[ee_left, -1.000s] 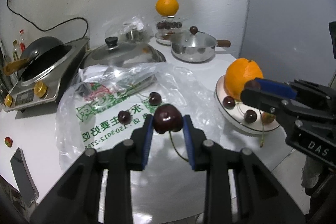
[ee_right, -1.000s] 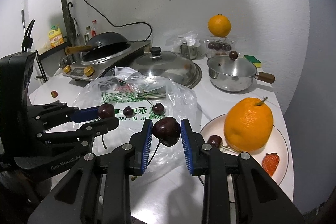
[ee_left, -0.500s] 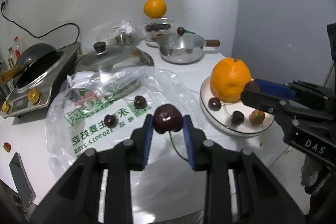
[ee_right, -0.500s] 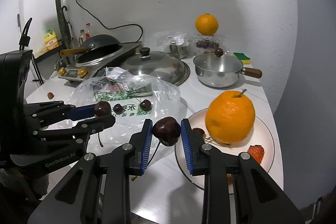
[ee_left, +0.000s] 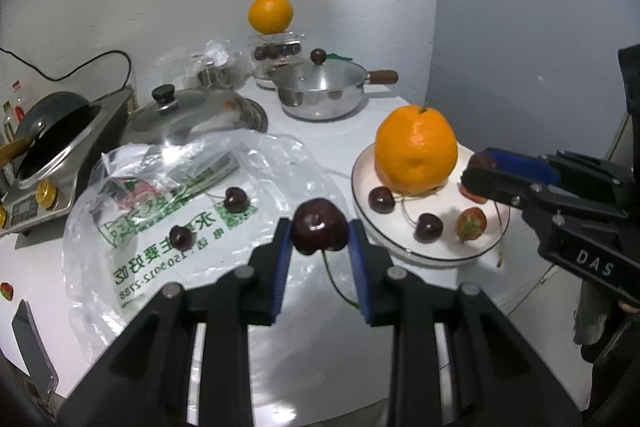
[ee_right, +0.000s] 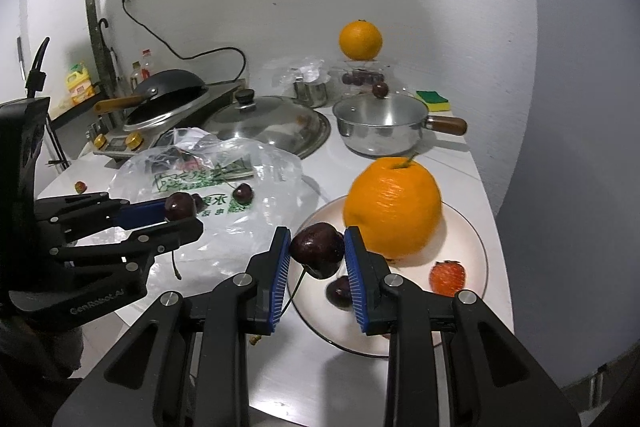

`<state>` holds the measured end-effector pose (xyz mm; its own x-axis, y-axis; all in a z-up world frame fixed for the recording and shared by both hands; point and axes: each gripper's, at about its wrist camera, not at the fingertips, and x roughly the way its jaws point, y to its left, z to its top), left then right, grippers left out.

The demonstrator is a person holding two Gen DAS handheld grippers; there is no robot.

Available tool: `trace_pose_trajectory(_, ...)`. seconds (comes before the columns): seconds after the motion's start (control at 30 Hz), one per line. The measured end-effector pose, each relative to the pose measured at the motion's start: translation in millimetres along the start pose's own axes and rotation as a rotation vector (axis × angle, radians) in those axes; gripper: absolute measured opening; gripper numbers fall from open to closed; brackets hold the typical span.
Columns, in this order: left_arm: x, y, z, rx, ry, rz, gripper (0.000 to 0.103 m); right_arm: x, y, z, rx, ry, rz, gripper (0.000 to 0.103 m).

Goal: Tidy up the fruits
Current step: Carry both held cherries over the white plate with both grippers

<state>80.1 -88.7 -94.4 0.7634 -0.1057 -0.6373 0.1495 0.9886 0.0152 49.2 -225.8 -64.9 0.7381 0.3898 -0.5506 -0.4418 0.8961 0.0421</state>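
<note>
Both hand-held grippers nearer plate point(ee_left: 404, 247); two cherries point(ee_left: 429, 227) there.

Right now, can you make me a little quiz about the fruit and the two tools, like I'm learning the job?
1. True or false: each tool grips a cherry.
2. Which fruit on the plate is the biggest? A) strawberry B) orange C) cherry
3. Fill in: two loose cherries lie on the plastic ____.

Key
1. True. The left tool is shut on a cherry, and the right tool is shut on another cherry.
2. B, the orange; a strawberry lies near it.
3. Bag: one loose cherry and a second one rest on it.
</note>
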Motion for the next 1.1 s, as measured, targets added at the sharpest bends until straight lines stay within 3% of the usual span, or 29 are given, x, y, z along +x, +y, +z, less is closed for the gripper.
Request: trace_pose_trajectory(1.1,46.9,-61.5,9.3,0.081,0.075,-0.064,0.029,-0.9,-78.9,-27.0,0.098,0.035,-0.059,0.030)
